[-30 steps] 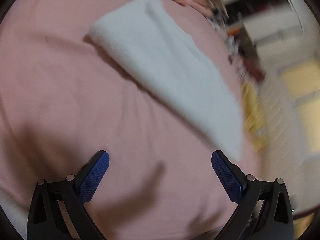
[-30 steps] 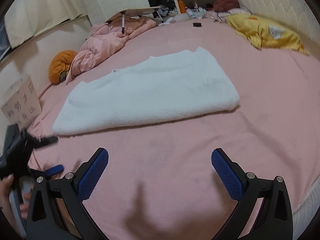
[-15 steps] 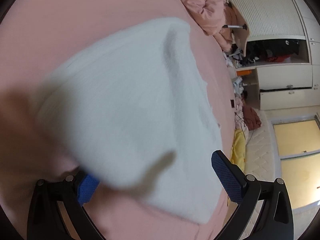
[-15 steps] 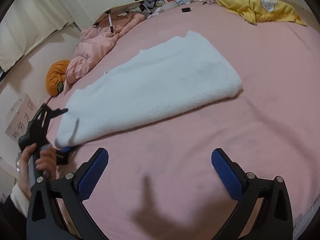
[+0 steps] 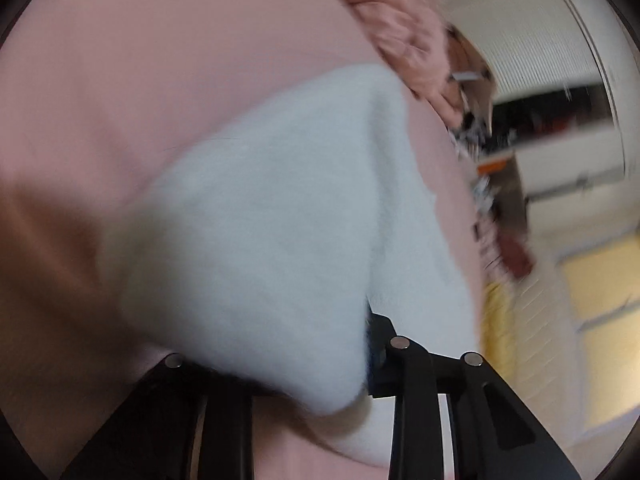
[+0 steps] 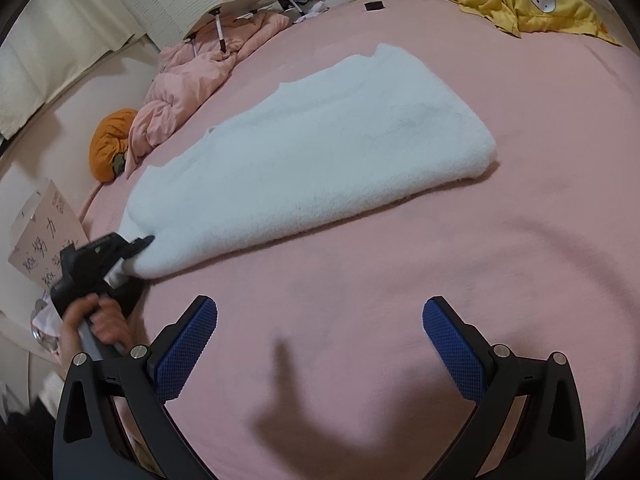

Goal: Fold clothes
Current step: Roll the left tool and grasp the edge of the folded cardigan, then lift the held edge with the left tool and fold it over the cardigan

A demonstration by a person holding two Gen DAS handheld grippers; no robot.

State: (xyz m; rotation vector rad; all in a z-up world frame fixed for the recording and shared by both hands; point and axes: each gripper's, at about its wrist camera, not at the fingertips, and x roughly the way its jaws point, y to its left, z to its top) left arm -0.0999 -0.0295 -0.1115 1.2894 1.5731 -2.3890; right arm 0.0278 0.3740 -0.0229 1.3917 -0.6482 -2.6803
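Note:
A white fleece garment (image 6: 320, 148), folded into a long strip, lies across the pink bed sheet (image 6: 520, 240). My left gripper (image 6: 138, 246), held by a hand (image 6: 100, 320), is at the strip's near-left corner. Its jaws are closing, with that corner bunched between them. In the left wrist view the white garment (image 5: 280, 240) fills the space over my left gripper (image 5: 296, 340) and hides the left finger. The blue pad of the right finger presses against the cloth. My right gripper (image 6: 320, 340) hangs open over bare sheet in front of the garment, with nothing between its fingers.
A crumpled pink duvet (image 6: 192, 80) and an orange cushion (image 6: 110, 148) lie at the bed's far left. A yellow pillow (image 6: 520, 4) sits at the far right. A cardboard box (image 6: 40, 240) with writing stands beside the bed, and a small folding table (image 6: 240, 4) stands behind the duvet.
My left gripper has come forward onto the garment's corner and its wide-open jaws have closed in on the cloth. My right gripper has stayed open and dipped slightly.

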